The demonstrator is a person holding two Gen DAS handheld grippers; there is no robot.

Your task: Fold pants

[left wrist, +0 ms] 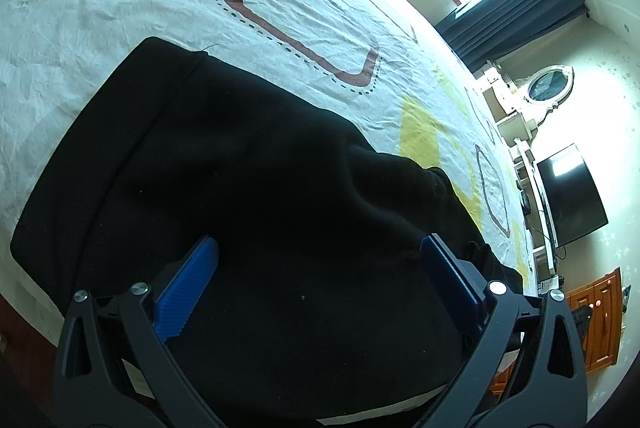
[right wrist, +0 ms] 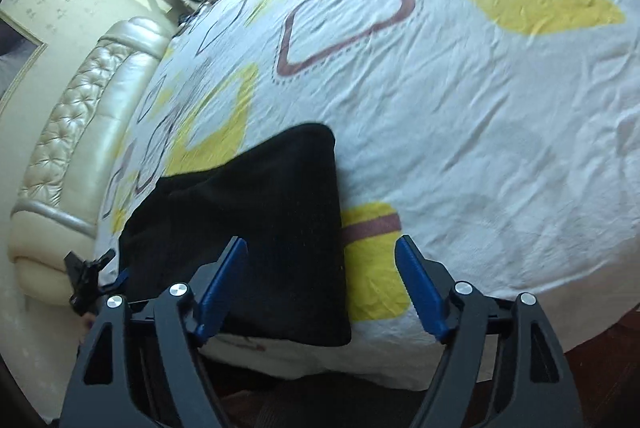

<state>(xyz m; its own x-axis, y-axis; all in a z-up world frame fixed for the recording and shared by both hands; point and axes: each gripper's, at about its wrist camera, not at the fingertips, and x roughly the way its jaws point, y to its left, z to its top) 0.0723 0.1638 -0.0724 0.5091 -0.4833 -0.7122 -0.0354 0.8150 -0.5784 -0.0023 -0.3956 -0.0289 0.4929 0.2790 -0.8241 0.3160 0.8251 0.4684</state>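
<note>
The black pants lie folded on the patterned bedsheet, near the bed's front edge. In the left wrist view my left gripper hovers over them, open and empty, its blue pads spread wide. In the right wrist view the pants lie as a dark slab on the sheet. My right gripper is open and empty above their right edge, one pad over the cloth, the other over the sheet. The left gripper shows at the far left there.
A padded cream headboard runs along the left in the right wrist view. A TV, a wooden cabinet, a window with dark curtains stand beyond the bed. The bed's front edge drops off below my right gripper.
</note>
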